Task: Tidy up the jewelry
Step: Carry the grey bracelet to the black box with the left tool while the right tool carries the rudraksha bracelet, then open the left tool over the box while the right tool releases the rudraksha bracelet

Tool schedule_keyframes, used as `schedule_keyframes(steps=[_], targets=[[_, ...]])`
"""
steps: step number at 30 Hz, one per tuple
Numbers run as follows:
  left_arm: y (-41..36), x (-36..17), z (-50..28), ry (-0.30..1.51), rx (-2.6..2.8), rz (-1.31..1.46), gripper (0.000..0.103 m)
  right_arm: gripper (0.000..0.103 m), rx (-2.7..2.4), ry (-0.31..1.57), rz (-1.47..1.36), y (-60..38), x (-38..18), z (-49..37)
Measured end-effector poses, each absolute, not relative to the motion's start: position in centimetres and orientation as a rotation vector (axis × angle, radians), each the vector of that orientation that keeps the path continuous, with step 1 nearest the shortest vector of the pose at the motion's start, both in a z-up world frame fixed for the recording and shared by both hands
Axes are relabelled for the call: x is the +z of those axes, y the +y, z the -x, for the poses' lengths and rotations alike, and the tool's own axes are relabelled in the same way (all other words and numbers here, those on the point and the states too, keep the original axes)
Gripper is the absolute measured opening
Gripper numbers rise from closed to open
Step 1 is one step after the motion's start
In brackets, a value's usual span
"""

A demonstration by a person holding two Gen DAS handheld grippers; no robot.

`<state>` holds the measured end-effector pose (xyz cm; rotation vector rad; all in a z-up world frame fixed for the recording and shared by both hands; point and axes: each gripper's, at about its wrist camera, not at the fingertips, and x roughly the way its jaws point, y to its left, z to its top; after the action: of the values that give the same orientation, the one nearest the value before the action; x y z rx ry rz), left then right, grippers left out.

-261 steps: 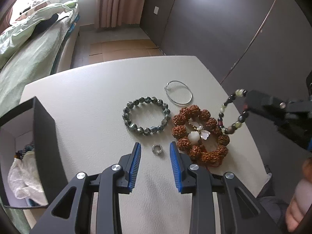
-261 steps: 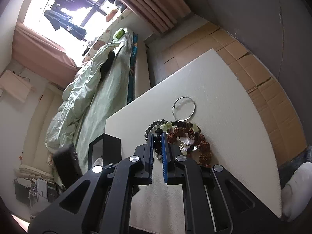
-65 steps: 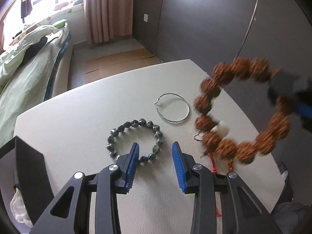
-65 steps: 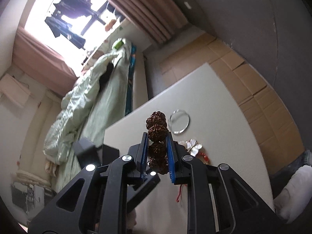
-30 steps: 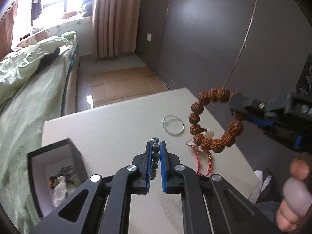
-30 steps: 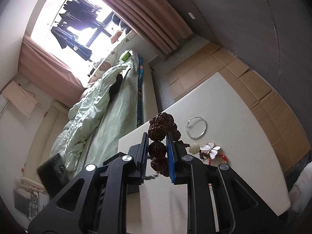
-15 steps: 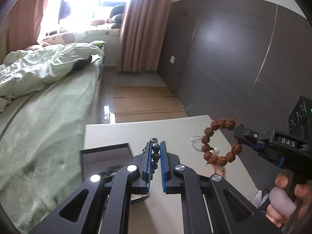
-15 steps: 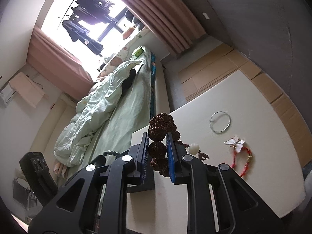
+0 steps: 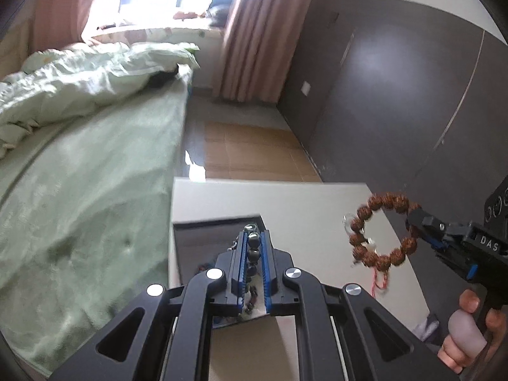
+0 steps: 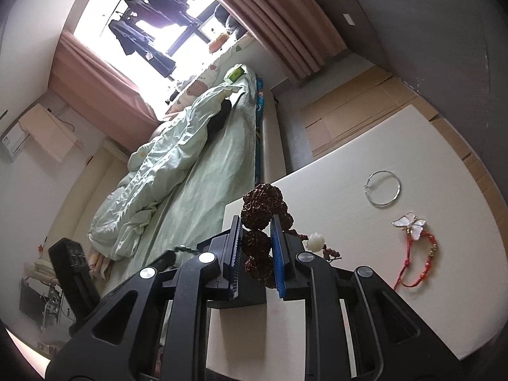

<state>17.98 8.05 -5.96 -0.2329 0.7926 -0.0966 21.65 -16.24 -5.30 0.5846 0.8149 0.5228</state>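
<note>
Left hand-held gripper (image 9: 254, 254): your jaws are nearly closed on the dark bead bracelet (image 9: 254, 247), pinched between the blue pads.
Dark bead bracelet, axis: the beads run in a line along your fingers, pointing forward; the rest of the loop hangs below the jaws.
Box (image 9: 219, 222): the dark open box sits directly beneath and ahead of your left tips, at the bench (image 9: 301, 203) edge nearest the bed (image 9: 95, 158).
Right hand-held gripper (image 10: 256, 254): your jaws are closed to one bead's width on the brown seed bracelet (image 10: 262, 203).
Brown seed bracelet, axis: the loop stands on edge, in the air above the bench, its upper beads rising past your right tips, its white bead (image 10: 315, 241) just right of them.
Still on the bench: the silver hoop (image 10: 382, 188) and the red cord bracelet (image 10: 416, 254) with its butterfly charm lie well to the right of your right tips.
Risk, left: release too early or too far toward the bed and the hanging loop likely catches the box wall and slides off the bench edge.
Risk, right: a grip on one knobbly bead may let the loop swing and slip out.
</note>
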Motion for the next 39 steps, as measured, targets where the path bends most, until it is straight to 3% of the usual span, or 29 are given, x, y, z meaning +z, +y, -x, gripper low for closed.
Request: schedule_keyframes(steps=[2,3,5,19,21,32,34,36,39], targets=[[8.2,-6.3,-18.4,0.800,-0.053,0.222,0.013,0.019,0.527,0.819,-0.579,-15.8,-5.3,-21.6],[8.4,-6.2,-18.4,0.797,-0.046,0.228,0.029,0.019,0.530,0.820,-0.577,-15.7,-5.3,-21.7],[9.1,-5.9,-18.1,0.769,-0.036,0.259,0.044,0.019,0.534,0.821,-0.573,-15.5,-5.3,-21.6],[11.9,-4.8,-17.4,0.729,0.032,0.328,0.046,0.019,0.743,0.789,-0.511,-10.0,-2.9,-21.7],[12.3,-4.6,-17.3,0.721,0.046,0.332,0.050,0.019,0.772,0.802,-0.498,-8.7,-3.0,-21.6],[15.8,-4.6,-16.3,0.701,0.119,0.416,0.050,0.019,0.872,0.899,-0.416,-1.8,-4.3,-21.9],[16.3,-4.8,-16.1,0.704,0.126,0.429,0.050,0.024,0.809,0.946,-0.372,-1.2,-5.4,-22.5],[16.5,-4.8,-16.0,0.709,0.128,0.430,0.050,0.058,0.766,0.989,-0.378,-1.3,-6.5,-23.1],[16.2,-4.8,-15.9,0.711,0.125,0.415,0.050,0.060,0.719,0.964,-0.402,-3.0,-6.4,-23.3]])
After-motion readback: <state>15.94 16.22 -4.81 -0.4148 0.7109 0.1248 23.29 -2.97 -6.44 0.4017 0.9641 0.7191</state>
